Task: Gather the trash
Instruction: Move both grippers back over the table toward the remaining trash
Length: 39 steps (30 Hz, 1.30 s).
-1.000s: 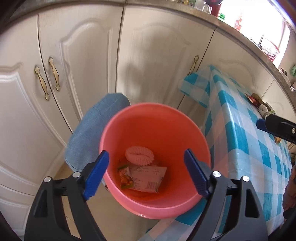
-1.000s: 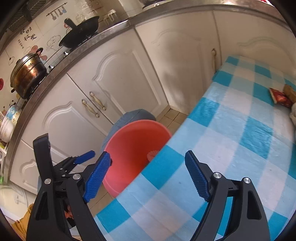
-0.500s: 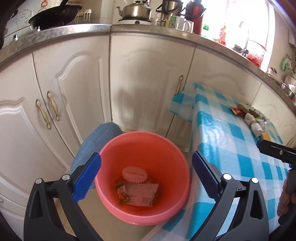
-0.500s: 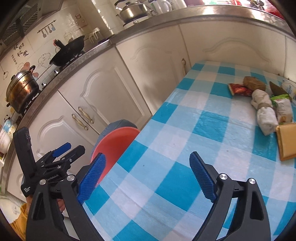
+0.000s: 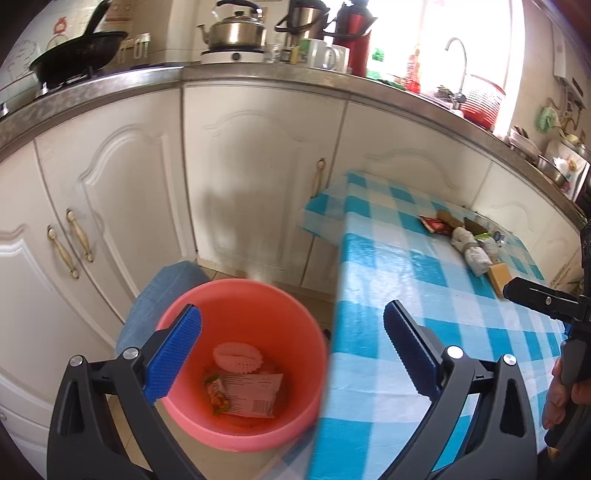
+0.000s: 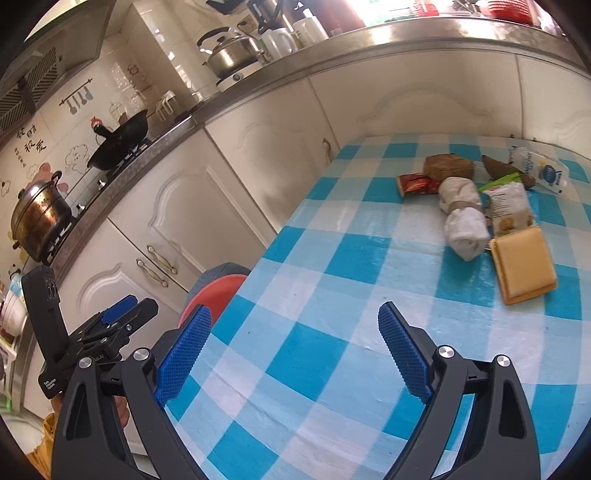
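Left wrist view showed the left gripper point(image 5: 291, 350) spread wide and empty above the pink bucket point(image 5: 242, 373). Right gripper point(image 6: 293, 352) gaped wide, empty, over the blue checked tablecloth point(image 6: 332, 295); trash pile point(image 6: 476, 206) lay well ahead, white cabinets point(image 6: 258, 155) beyond.

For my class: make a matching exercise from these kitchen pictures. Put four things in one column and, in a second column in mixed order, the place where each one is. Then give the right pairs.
Things:
1. kettle
2. white ridged cup
3. flat tan packet
4. black pan

Places:
A. on the checked tablecloth
B. on the hob by the tiled wall
C. inside the pink bucket
D. on the small round burner on the counter

Pairs: 1-D, 2-C, 3-A, 4-B
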{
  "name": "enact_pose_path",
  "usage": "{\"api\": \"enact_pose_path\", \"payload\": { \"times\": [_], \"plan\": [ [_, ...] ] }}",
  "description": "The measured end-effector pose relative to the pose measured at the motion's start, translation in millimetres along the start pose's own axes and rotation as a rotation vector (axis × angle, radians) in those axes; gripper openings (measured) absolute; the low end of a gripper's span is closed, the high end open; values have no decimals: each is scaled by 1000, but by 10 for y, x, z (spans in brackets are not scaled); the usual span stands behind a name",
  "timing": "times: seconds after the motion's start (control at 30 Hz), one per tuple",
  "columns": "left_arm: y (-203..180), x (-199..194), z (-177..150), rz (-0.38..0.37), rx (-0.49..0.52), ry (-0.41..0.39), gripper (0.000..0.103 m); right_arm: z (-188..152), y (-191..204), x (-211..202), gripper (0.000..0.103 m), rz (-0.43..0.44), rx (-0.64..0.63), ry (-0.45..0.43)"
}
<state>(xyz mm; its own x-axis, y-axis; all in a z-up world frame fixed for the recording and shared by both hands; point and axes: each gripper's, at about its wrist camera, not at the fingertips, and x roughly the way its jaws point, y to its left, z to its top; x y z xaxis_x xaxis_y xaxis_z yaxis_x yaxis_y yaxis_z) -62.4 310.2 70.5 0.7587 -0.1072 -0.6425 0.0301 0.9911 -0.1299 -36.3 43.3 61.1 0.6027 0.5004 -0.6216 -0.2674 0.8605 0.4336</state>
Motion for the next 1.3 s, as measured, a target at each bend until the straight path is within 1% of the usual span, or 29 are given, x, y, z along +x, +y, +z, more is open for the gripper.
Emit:
{"api": "enact_pose_path", "payload": {
  "times": [0.2, 0.37, 0.63, 0.87, 1.07, 1.2, 1.3],
  "plan": [
    [-278, 8, 73, -49, 45, 8, 99, -7, -298, -245, 91, -23, 57, -37],
    [-502, 43, 118, -95, 69, 14, 99, -32, -647, -458, 91, -62, 123, -69],
    [-885, 184, 194, -144, 105, 37, 99, -59, -1166, -701, 91, -110, 227, -108],
    [-1189, 328, 270, -183, 146, 49, 99, -24, -1456, -784, 91, -130, 264, -125],
    [-1420, 507, 369, -212, 168, 63, 99, 75, -1627, -802, 91, -145, 275, -131],
    [-1602, 667, 427, -232, 188, 77, 99, 149, -1725, -775, 91, -155, 278, -125],
    [-1746, 809, 493, -244, 203, 84, 99, 166, -1753, -673, 91, -156, 267, -98]
  ]
}}
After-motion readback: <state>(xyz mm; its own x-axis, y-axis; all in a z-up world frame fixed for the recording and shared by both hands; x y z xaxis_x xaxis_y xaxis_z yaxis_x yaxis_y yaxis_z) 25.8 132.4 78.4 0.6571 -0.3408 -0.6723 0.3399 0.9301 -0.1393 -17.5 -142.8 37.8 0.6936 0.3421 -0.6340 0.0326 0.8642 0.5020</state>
